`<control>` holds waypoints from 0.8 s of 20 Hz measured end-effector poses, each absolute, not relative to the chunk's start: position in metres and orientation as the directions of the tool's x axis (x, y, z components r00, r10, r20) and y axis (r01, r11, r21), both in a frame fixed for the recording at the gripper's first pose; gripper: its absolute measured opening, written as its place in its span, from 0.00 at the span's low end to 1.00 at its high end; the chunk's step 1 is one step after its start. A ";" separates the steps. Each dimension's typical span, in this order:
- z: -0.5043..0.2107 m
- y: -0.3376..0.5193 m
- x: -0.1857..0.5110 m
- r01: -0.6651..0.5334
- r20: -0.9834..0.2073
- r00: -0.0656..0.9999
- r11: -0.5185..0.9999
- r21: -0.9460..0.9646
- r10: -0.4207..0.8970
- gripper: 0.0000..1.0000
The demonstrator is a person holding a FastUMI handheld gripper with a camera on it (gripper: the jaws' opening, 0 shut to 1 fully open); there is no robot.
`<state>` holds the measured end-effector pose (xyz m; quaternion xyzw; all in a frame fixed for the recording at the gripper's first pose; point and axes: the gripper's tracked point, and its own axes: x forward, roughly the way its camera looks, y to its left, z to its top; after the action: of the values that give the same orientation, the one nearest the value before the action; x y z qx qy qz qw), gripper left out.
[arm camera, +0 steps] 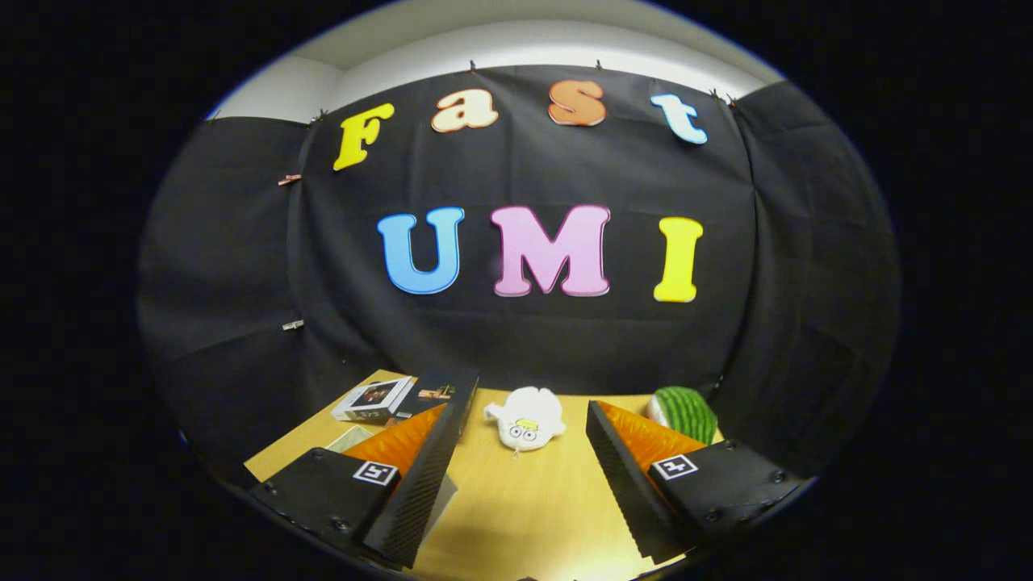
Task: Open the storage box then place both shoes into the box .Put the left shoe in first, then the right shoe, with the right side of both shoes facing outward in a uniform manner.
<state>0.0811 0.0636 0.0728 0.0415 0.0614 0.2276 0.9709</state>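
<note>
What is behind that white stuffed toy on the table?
Behind the white stuffed toy, which lies just beyond the open gripper, a strip of bare wooden table runs back to the black cloth wall. The table's far edge is hard to make out.

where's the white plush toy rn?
In the gripper view, the white plush toy lies on the wooden table, beyond the open hand-held gripper, between the boxes and the green striped ball.

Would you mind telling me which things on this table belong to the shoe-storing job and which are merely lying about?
Job: gripper, fingers open, holding nothing; pale thing under its left finger, possibly the storage box, too hidden to tell.
Lying about: white plush toy just ahead of the fingers; green striped toy; white box; dark box.
</note>
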 end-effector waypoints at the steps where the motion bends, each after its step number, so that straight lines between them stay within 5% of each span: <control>1: 0.080 0.053 0.084 -0.431 -0.057 0.897 0.897 0.096 0.438 0.98; 7: 0.087 -0.002 0.078 -0.432 0.100 0.900 0.898 0.081 0.424 0.98; 16: 0.051 -0.039 0.094 -0.382 0.066 0.924 0.911 0.153 0.377 0.98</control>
<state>0.0935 -0.0387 0.0512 0.0818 -0.0176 0.1941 0.9774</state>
